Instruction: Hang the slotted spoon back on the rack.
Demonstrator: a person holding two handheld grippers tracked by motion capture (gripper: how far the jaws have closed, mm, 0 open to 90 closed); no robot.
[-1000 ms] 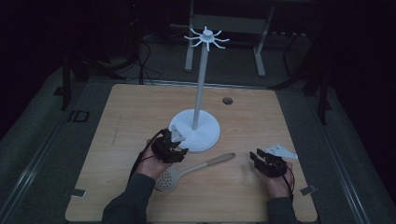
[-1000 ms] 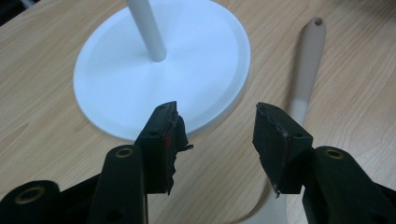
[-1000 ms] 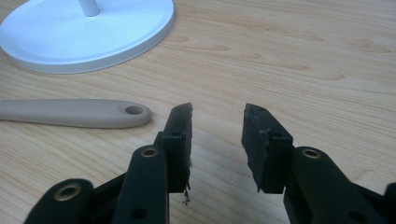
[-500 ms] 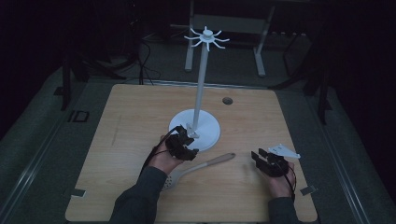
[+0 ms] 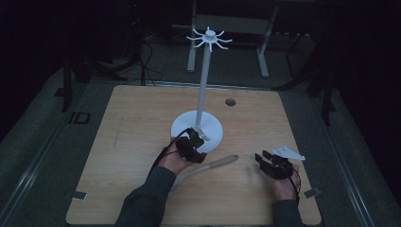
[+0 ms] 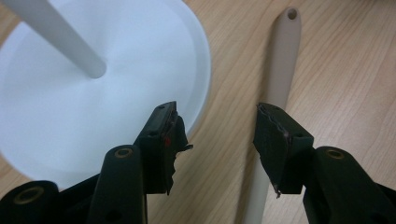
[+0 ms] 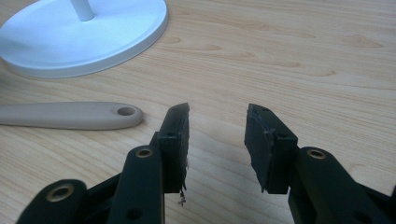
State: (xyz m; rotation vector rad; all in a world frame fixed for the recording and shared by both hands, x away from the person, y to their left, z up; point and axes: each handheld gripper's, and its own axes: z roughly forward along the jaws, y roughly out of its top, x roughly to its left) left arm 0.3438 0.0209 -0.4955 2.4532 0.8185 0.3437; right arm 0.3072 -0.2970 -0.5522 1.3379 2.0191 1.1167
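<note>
A white hook stand rises from its round base (image 5: 213,127) in the middle of the wooden table, with a ring of hooks (image 5: 209,38) at its top. A beige utensil handle (image 5: 218,163) lies in front of the base. My left gripper (image 5: 197,142) hovers open at the base's near rim. In the left gripper view its jaws (image 6: 217,112) frame bare wood, with the base (image 6: 93,112) at the left and the handle (image 6: 285,56) under the right jaw. My right gripper (image 5: 263,157) rests on the table; its jaws (image 7: 217,111) have just been opening with nothing between them, and the handle's holed end (image 7: 74,115) lies to their left.
A small dark hole (image 5: 230,101) sits in the tabletop behind the stand. Tape marks lie at the near corners (image 5: 78,195) (image 5: 310,192). A metal frame (image 5: 227,28) and cables stand on the dark floor beyond the far edge.
My left hand has moved right, toward the stand's base, and its sleeve now covers the utensil's slotted head. The right hand has stayed in place.
</note>
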